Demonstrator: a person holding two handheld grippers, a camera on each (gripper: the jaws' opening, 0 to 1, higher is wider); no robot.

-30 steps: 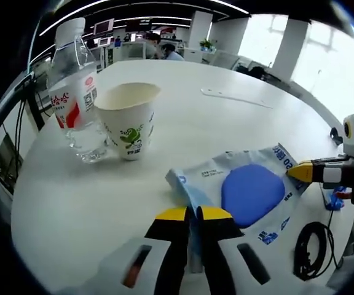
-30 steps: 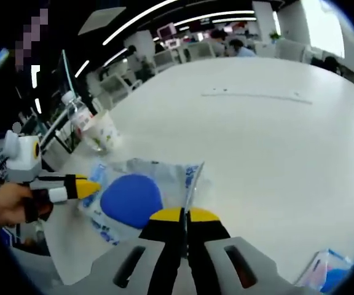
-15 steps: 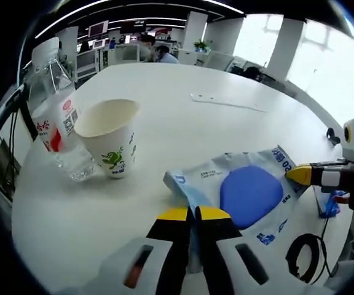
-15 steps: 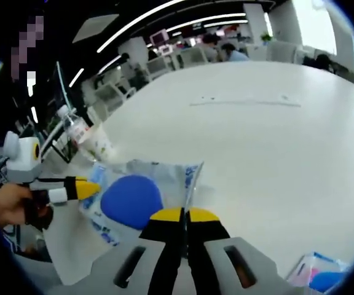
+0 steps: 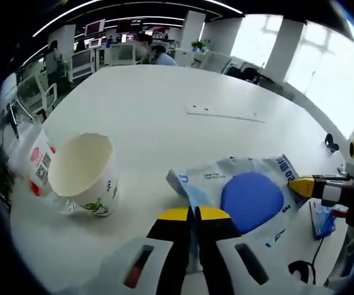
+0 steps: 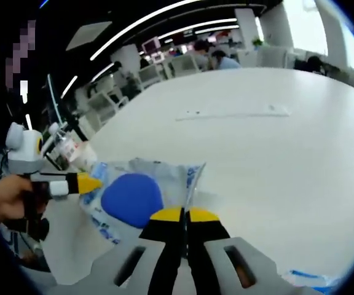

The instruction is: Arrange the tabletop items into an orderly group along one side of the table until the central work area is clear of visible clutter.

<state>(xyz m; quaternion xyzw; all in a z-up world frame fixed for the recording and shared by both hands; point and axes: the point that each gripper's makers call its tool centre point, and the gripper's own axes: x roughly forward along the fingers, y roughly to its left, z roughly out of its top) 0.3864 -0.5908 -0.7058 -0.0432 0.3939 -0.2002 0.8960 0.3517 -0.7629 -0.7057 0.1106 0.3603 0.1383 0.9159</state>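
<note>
Both claws grip the same flat packet, a pale blue plastic pouch with a dark blue round pad showing inside it. The left claw has its jaws pressed together on one edge of the packet, and the right claw is likewise closed tight on the opposite edge, so the packet is stretched between them just above the white desk. In the left gripper view the right claw comes in from beyond the packet, pinching its far corner. Beside the packet, on the side away from the right claw, stands a paper cup, open and upright, and touching the cup's far side is a clear water bottle with a red and white label. Those two already sit close together near the desk's edge, which looks like the start of the orderly group. The packet is near them but not yet set down, so I judge the task partly done. A thin white strip lies well beyond the packet toward the middle of the desk, and probably needs moving too.
</note>
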